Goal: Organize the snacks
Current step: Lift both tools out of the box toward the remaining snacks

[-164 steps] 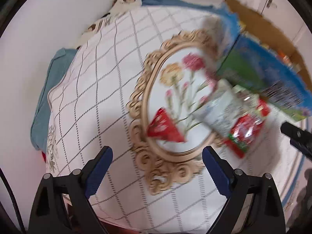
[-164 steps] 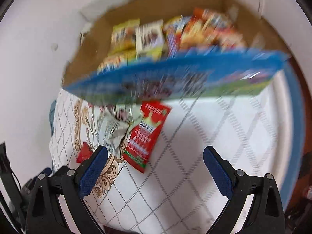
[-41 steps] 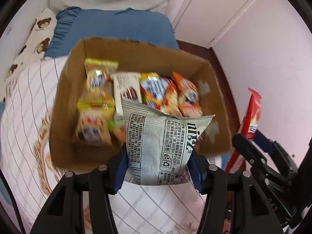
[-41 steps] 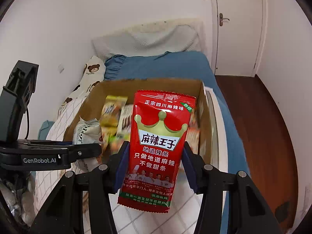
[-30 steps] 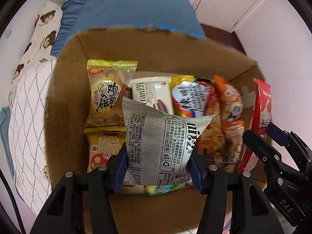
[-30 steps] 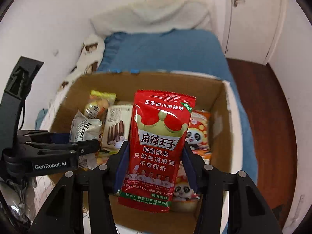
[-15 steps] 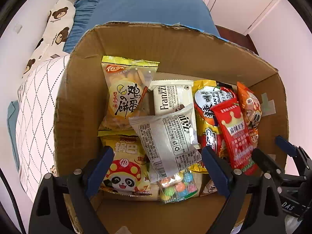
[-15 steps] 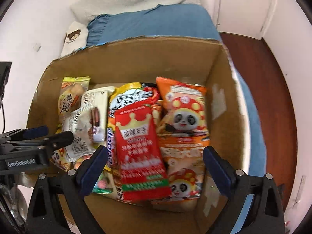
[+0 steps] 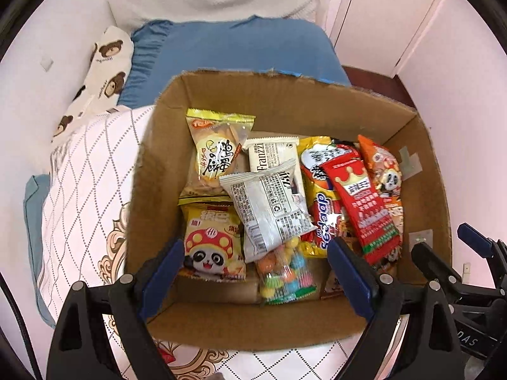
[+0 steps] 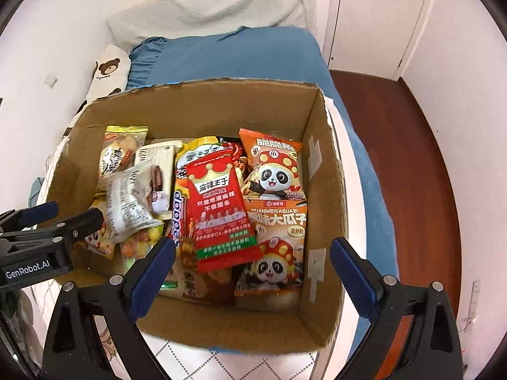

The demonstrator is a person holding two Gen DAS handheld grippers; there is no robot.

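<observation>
Snack packets [image 9: 269, 202] in box [image 9: 421, 190]; apparently on bed [image 10: 240, 53]

Bright, sharp, fisheye-warped edges

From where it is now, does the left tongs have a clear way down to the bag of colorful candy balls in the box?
Probably yes. The left tongs are open right above the candy bag, though the silver packet overlaps its upper end.

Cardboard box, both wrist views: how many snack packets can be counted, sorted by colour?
Red packet: 1
Orange panda packets: 2
Yellow packets: 3
White or silver packets: 2
Clear candy bag: 1
Total: 9 clearly visible; others lie partly buried underneath.
</observation>
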